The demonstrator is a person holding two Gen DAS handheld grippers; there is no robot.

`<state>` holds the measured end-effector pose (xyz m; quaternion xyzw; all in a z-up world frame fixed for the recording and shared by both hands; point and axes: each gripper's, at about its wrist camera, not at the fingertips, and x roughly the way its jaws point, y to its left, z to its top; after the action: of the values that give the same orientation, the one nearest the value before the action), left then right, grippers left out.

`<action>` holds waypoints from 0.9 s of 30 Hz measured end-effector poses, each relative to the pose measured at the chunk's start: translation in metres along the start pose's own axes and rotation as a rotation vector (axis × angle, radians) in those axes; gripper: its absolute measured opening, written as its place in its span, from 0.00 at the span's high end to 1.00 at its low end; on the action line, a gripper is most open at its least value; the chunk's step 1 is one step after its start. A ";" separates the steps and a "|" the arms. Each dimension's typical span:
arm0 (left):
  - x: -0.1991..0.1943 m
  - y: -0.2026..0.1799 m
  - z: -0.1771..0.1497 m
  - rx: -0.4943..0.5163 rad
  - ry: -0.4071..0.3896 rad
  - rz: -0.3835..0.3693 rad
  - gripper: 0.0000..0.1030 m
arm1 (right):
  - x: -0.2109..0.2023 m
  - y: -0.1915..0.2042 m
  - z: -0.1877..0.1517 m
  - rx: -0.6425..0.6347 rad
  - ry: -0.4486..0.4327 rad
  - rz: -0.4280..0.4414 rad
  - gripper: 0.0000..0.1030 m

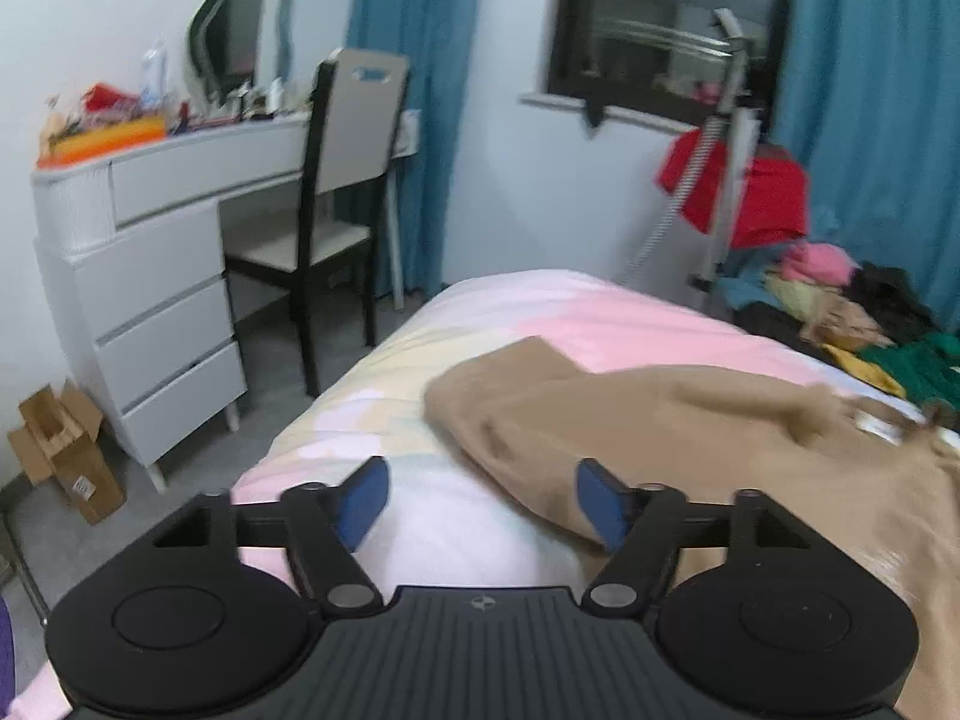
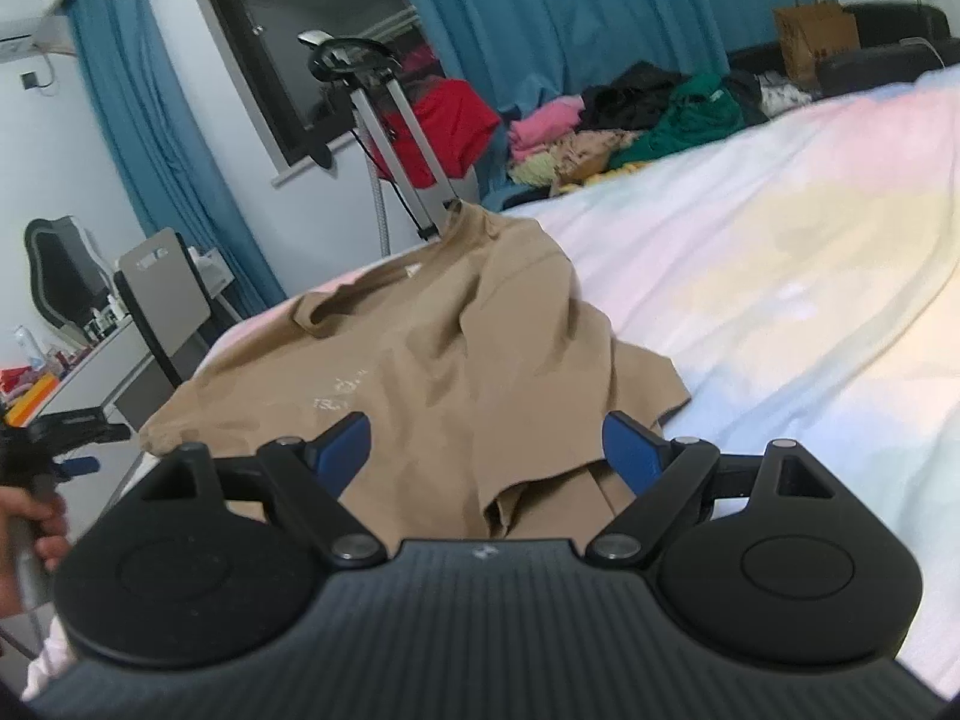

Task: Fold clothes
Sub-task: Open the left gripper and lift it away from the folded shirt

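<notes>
The tan shirt [image 2: 432, 354] lies crumpled on the bed [image 2: 780, 276], its near hem cut off behind the right gripper [image 2: 486, 450]. Both that and the left gripper [image 1: 480, 504] gape wide, holding nothing. The shirt's printed chest lettering is too blurred to read.

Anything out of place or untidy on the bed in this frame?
Yes. The tan shirt lies rumpled and only partly folded, one side flopped over itself, near the edge of the bed. A heap of unsorted clothes sits at the far side. Both the left gripper and right gripper are open, holding nothing.
</notes>
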<state>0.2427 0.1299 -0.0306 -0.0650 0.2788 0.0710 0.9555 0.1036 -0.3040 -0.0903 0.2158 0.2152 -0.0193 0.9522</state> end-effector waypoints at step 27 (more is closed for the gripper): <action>-0.160 -0.094 -0.144 0.161 0.010 -0.290 0.00 | -0.029 -0.058 0.019 0.203 0.010 0.058 0.27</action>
<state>0.0501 -0.0018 -0.0565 -0.0279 0.2760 -0.0905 0.9565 0.0777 -0.3660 -0.0863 0.3174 0.2105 -0.0121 0.9245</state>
